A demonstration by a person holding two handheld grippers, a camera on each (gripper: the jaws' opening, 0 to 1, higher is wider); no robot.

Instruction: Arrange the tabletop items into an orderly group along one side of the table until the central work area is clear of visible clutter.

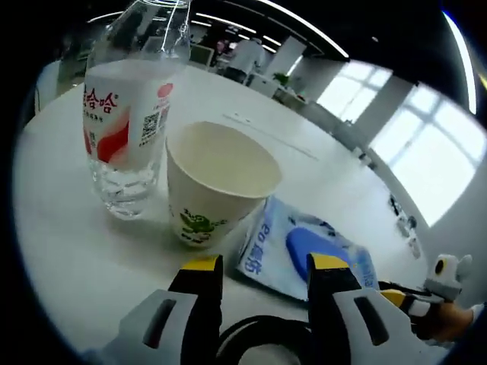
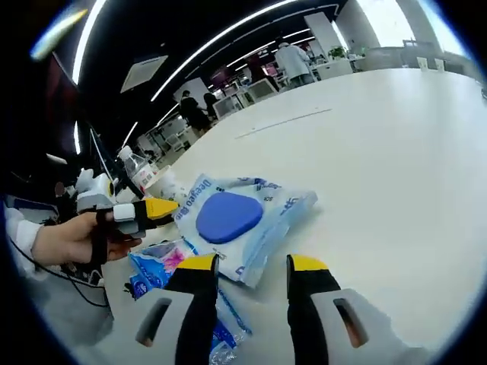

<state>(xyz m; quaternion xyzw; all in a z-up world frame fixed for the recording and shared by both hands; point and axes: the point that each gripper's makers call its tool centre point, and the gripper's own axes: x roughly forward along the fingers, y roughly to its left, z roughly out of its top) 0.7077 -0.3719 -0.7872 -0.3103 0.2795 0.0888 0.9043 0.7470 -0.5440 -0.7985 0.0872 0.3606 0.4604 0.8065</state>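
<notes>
Bottle [image 1: 131,114] top cut off; blue packet [image 1: 304,251] partly behind paper cup [image 1: 217,182].

bottle label [image 1: 125,114] reads 哈哈, blue pouch [image 2: 243,217] possibly "deeyeo"

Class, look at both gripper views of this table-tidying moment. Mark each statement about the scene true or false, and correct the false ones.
1. The paper cup stands upright beside the water bottle. True.
2. The left gripper is clamped on the cup. False: its jaws are open and hold nothing.
3. The blue-and-white packet lies flat on the white table. True.
4. The right gripper holds the bottle. False: its jaws are open, near the packet.
</notes>
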